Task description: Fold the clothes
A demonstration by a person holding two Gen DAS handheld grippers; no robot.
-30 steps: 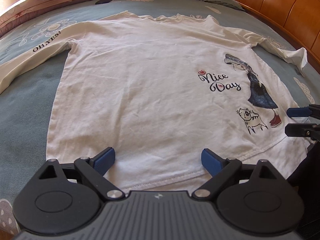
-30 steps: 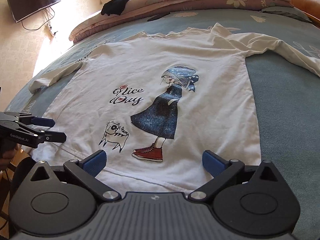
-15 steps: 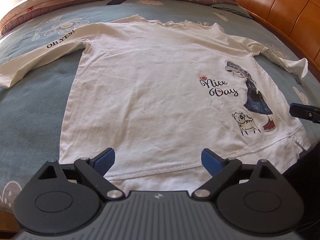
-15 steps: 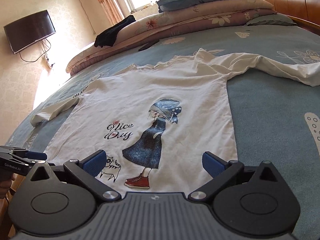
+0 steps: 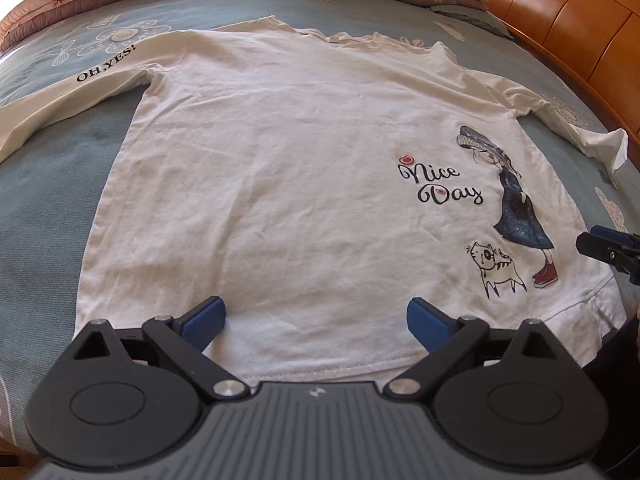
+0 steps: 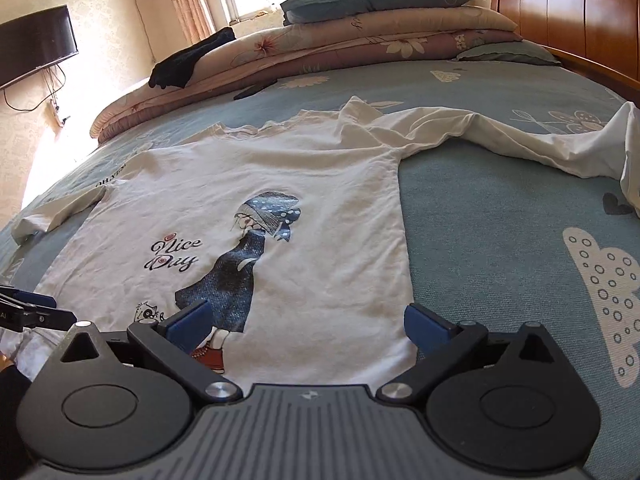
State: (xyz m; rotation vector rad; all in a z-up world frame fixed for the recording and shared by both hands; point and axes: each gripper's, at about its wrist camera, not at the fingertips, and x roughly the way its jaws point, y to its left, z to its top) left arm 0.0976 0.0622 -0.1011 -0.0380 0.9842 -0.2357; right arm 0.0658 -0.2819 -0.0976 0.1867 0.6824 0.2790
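Note:
A white long-sleeved shirt (image 5: 288,184) lies flat, front up, on the blue bed, with a "Nice Day" print and a girl and cat picture; it also shows in the right wrist view (image 6: 288,200). Both sleeves are spread outward. My left gripper (image 5: 316,320) is open and empty, just above the bottom hem near its middle. My right gripper (image 6: 306,322) is open and empty above the hem's right corner, over the printed girl's shoes. Each gripper shows at the edge of the other's view: the right one (image 5: 612,246), the left one (image 6: 32,312).
The blue patterned bedspread (image 6: 500,240) surrounds the shirt. Folded quilts and pillows (image 6: 360,28) are stacked at the far end, with a black garment (image 6: 188,60) on them. A wooden headboard (image 5: 568,12) runs along the right. A TV (image 6: 36,48) hangs on the wall.
Both grippers pulled back and rose from the hem. The right wrist view tilted up, showing more of the room. Both grippers stayed open.

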